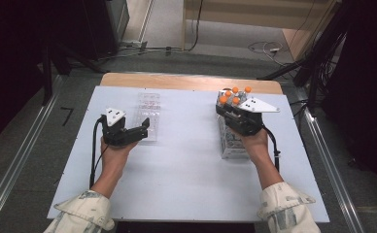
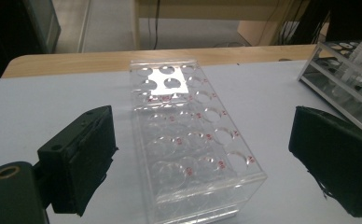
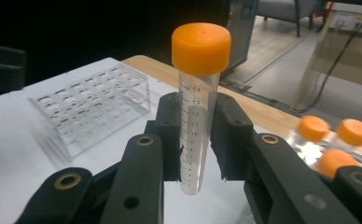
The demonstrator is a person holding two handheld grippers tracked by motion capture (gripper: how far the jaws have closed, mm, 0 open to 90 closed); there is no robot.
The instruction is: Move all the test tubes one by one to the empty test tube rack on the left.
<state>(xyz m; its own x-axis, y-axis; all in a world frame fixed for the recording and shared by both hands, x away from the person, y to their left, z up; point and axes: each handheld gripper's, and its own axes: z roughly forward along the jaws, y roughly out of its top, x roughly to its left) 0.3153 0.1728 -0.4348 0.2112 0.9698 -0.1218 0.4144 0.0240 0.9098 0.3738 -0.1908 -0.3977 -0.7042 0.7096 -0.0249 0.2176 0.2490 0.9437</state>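
Observation:
My right gripper (image 3: 198, 116) is shut on a clear graduated tube (image 3: 194, 140) with an orange cap (image 3: 201, 48), holding it upright by its middle. In the high view this gripper (image 1: 224, 108) hovers over the far end of a clear rack (image 1: 232, 143) where several orange-capped tubes (image 1: 235, 95) stand. My left gripper (image 2: 202, 121) is open wide, its black pads (image 2: 83, 158) on either side of an empty clear rack (image 2: 193, 140) without touching it. Seen from above, the left gripper (image 1: 140, 130) sits at the near end of that empty rack (image 1: 149, 112).
Both racks rest on a white sheet (image 1: 186, 165) over a wooden table (image 1: 186, 81). The tube-filled rack (image 2: 344, 74) shows at the upper right of the left gripper view. Cables and dark stands surround the table on the floor (image 1: 269, 47).

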